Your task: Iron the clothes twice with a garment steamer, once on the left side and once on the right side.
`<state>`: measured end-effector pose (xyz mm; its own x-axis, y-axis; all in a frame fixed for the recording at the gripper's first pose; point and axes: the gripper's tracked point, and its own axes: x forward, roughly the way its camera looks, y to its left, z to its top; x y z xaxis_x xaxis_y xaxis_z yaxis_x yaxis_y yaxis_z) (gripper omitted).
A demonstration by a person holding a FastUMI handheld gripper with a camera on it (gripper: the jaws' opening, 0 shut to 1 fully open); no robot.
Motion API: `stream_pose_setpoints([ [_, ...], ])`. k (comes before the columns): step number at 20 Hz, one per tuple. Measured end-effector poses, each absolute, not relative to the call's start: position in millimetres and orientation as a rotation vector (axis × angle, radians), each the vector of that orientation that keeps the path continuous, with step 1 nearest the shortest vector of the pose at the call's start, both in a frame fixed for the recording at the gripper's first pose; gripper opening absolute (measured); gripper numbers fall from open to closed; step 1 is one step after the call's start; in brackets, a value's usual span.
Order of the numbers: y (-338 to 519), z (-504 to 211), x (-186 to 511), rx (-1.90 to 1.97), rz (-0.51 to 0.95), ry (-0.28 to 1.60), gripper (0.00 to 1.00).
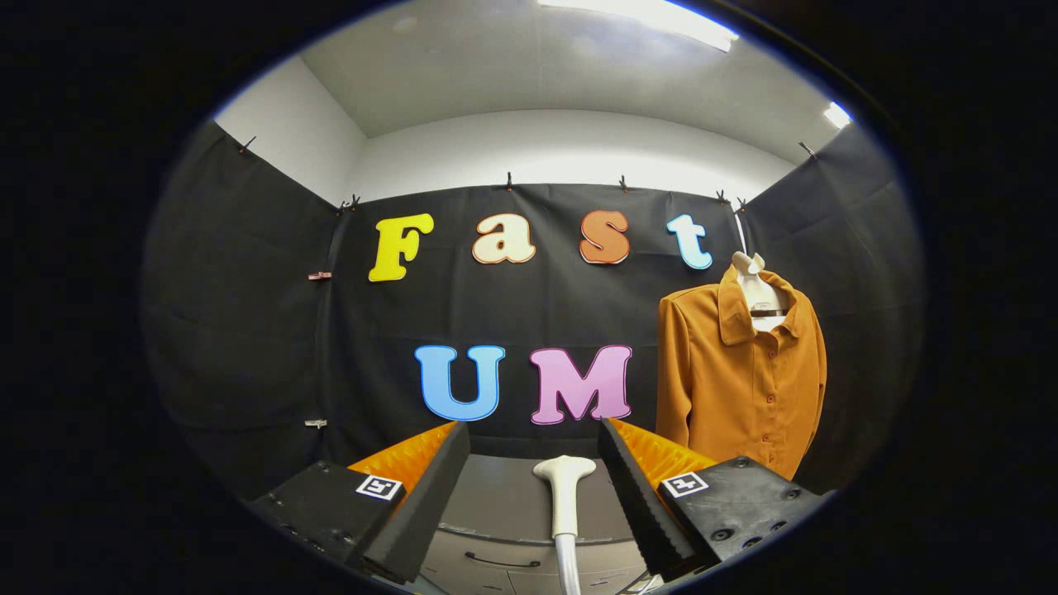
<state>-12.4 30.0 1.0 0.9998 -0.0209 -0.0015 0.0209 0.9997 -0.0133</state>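
Note:
A white garment steamer head [564,487] stands upright between my two fingers, on a grey hose that drops below it. My gripper [533,442] is open, its fingers spread wide and clear of the steamer on both sides. An orange-brown buttoned shirt [740,380] hangs on a white hanger [756,285] beyond the right finger, against the booth's wall. The shirt's front faces me and its hem falls behind the right finger's body.
A grey cabinet top [504,496] with a drawer handle [496,562] lies under and just beyond the fingers. Black cloth walls close the booth on the left, back and right. Small clips hold the cloth along its top edge.

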Motion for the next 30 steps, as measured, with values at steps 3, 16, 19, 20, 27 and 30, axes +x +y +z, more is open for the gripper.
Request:
stream_pose_setpoints([
  [3,34,-1,-13,-0.018,-0.035,0.011,0.98],
  [16,40,-25,5,-0.015,-0.079,0.081,0.98],
  [19,29,-39,24,-0.010,-0.062,0.117,0.98],
  [20,25,-47,31,-0.006,-0.058,0.135,0.98],
  [27,-6,-98,94,0.006,-0.045,0.278,0.98],
  [30,-11,-119,114,0.016,-0.041,0.338,0.98],
])
